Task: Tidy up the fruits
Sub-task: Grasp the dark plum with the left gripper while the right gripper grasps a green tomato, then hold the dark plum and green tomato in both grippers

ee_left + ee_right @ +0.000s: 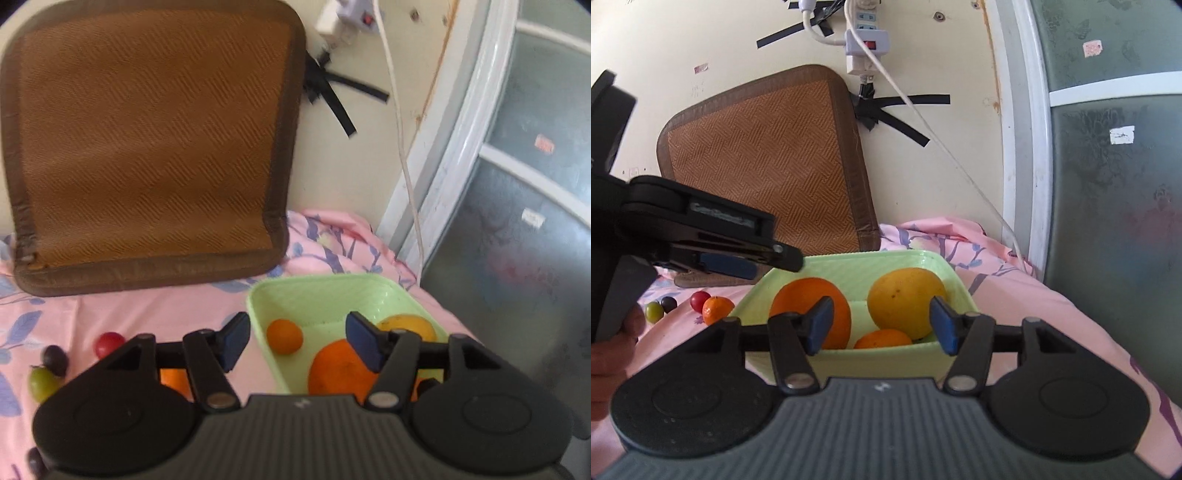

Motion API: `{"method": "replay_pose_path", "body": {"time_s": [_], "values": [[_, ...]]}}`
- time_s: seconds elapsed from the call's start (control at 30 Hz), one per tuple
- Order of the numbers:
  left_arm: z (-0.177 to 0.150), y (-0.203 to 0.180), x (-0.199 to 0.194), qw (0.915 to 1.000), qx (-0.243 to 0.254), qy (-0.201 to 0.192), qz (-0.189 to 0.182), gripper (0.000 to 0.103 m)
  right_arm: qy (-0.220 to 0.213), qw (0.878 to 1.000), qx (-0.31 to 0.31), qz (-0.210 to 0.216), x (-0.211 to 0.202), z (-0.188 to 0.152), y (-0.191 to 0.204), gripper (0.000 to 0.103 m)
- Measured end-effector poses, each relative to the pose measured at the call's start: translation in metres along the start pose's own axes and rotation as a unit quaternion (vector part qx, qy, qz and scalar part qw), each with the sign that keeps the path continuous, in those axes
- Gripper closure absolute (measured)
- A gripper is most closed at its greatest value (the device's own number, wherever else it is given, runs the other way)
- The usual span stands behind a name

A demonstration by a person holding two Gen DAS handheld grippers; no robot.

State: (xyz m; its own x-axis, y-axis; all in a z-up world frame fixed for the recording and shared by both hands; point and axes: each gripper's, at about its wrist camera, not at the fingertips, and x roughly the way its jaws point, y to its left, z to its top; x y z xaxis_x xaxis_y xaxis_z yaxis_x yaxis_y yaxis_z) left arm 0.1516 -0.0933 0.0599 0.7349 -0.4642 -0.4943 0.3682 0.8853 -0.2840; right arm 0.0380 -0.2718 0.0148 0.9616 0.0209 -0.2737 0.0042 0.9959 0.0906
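Note:
A light green tray (325,291) (849,362) sits on the pink sheet. It holds a large orange (340,369) (798,295), a yellow fruit (410,325) (905,295) and a small orange (284,336) (882,339). Outside it, to the left, lie a small orange (716,309) (173,380), a red fruit (108,343) (699,299), a dark grape (55,359) (668,303) and a green grape (43,384) (654,311). My left gripper (297,341) is open and empty above the tray's left edge. My right gripper (881,325) is open and empty at the tray's near wall.
A brown woven cushion (147,147) (768,158) leans on the wall behind. A power strip (864,40) and white cable (402,147) hang on the wall. A frosted glass door (524,184) stands on the right, where the bed ends. Another dark grape (35,461) lies at the lower left.

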Motion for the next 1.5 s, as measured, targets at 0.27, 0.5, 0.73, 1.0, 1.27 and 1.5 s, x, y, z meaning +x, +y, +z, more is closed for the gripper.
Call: {"method": "replay_pose_path", "body": {"time_s": [0.27, 0.5, 0.73, 1.0, 1.27, 1.5], "values": [[-0.021, 0.078, -0.117, 0.9932, -0.024, -0.067, 0.092, 0.044, -0.094, 0.995, 0.004, -0.026, -0.030, 0.001, 0.001, 0.052], [-0.069, 0.140, -0.146, 0.9863, -0.077, -0.026, 0.144, 0.044, -0.067, 0.995, -0.026, 0.070, -0.055, -0.003, 0.048, 0.055], [-0.074, 0.132, -0.105, 0.9926, -0.048, 0.005, 0.111, 0.044, 0.064, 0.984, -0.111, 0.123, -0.012, -0.015, 0.121, 0.055], [-0.071, 0.124, -0.074, 0.9926, -0.030, 0.024, 0.115, 0.052, 0.131, 0.979, -0.117, 0.106, 0.026, -0.017, 0.139, 0.055], [-0.076, 0.112, -0.078, 0.9935, -0.013, 0.031, 0.108, 0.075, 0.141, 0.977, -0.112, 0.112, 0.029, -0.018, 0.139, 0.073], [-0.111, 0.069, -0.132, 0.9989, 0.012, 0.011, 0.044, 0.075, 0.096, 0.978, -0.120, 0.143, -0.041, -0.032, 0.130, 0.073]]}}
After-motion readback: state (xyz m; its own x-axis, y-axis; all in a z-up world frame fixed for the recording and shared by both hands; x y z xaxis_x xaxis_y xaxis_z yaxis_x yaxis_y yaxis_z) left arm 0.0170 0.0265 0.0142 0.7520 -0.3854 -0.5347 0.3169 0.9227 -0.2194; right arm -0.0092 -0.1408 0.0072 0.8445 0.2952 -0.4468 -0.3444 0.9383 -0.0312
